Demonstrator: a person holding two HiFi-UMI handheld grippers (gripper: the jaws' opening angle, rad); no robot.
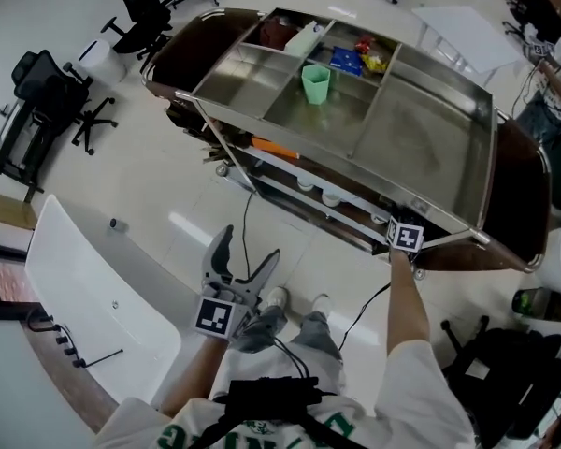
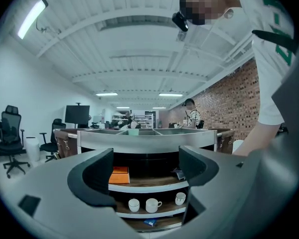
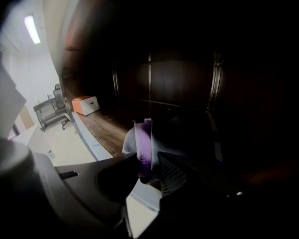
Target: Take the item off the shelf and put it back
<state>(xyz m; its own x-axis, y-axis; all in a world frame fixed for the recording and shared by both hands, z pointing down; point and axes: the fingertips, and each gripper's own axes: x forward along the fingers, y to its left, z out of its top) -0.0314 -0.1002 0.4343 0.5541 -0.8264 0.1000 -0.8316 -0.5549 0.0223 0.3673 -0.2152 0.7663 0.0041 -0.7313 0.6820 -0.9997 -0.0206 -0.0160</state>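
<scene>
Progress is sitting in the first half of the task, in my judgement: the item is being gripped where it lies, with both the taking off and the putting back remaining.

Pale floor (image 1: 150,185) is running through an open office, with black chairs (image 1: 51,92) standing at the far left and a white table (image 1: 93,297) curving along the near left. Across the middle, a steel-topped cart (image 1: 430,148) is standing with its top divided into compartments; a green cup (image 1: 316,82) is sitting in a middle one. Under the top, the upper wooden shelf (image 3: 102,128) is carrying an orange box (image 3: 85,104) towards its far end and, near the cart's right end, a purple-and-white packet (image 3: 143,143). The right gripper (image 3: 148,166) is reaching in under the steel top, its jaws pinching the packet's lower edge; whether the packet is resting on the wood cannot be determined. The left gripper (image 1: 248,251) is hanging low before the cart, jaws spread on nothing, taking no part. White cups (image 2: 150,204) are lining the shelf below.
</scene>
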